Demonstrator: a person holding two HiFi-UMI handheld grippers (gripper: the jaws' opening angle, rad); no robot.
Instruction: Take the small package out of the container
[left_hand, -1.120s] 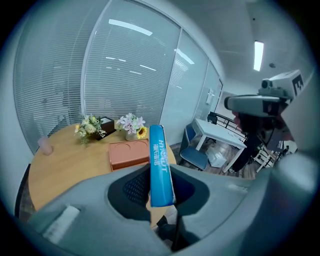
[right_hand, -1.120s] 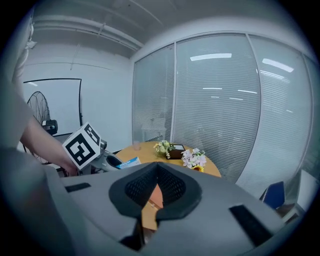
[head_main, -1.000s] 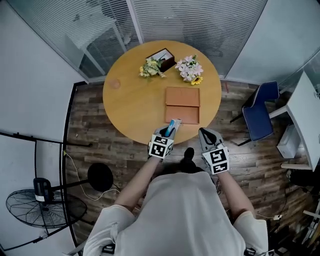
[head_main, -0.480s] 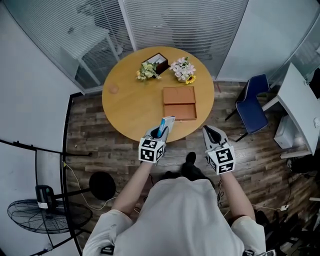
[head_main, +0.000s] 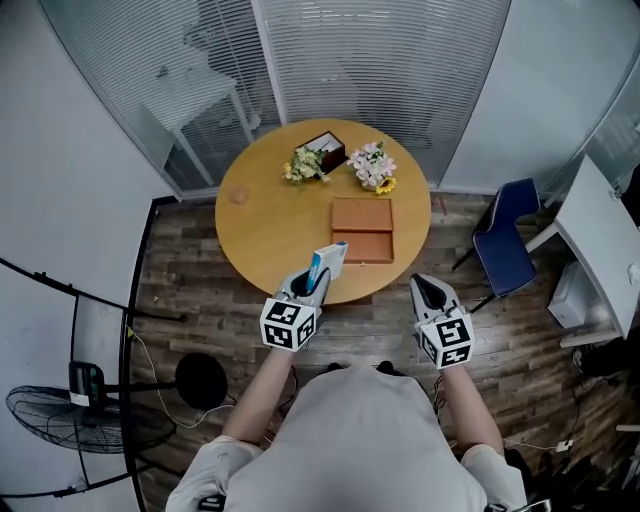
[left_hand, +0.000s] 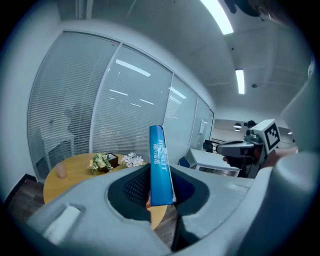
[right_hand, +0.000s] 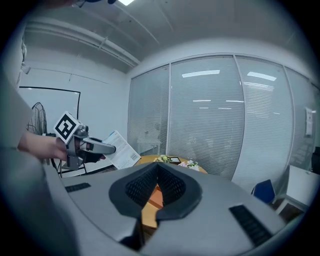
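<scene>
My left gripper (head_main: 312, 279) is shut on a small blue and white package (head_main: 326, 264), which stands edge-on between its jaws in the left gripper view (left_hand: 160, 165). It hangs over the near edge of the round wooden table (head_main: 270, 220). The flat brown container (head_main: 362, 229) lies closed on the table, ahead and to the right of the package. My right gripper (head_main: 427, 290) is shut and empty, off the table's near right edge. From the right gripper view I see the left gripper (right_hand: 90, 146) holding the package (right_hand: 120, 151).
Two flower bunches (head_main: 372, 165) and a small dark box (head_main: 326, 151) sit at the table's far side. A blue chair (head_main: 505, 250) stands to the right, a fan (head_main: 70, 415) and a round stand base (head_main: 202, 380) on the floor to the left. Glass partitions with blinds lie behind.
Both grippers have drawn back from the table toward the person, the left one carrying the package with it. The head view has shifted, so the table sits farther away.
</scene>
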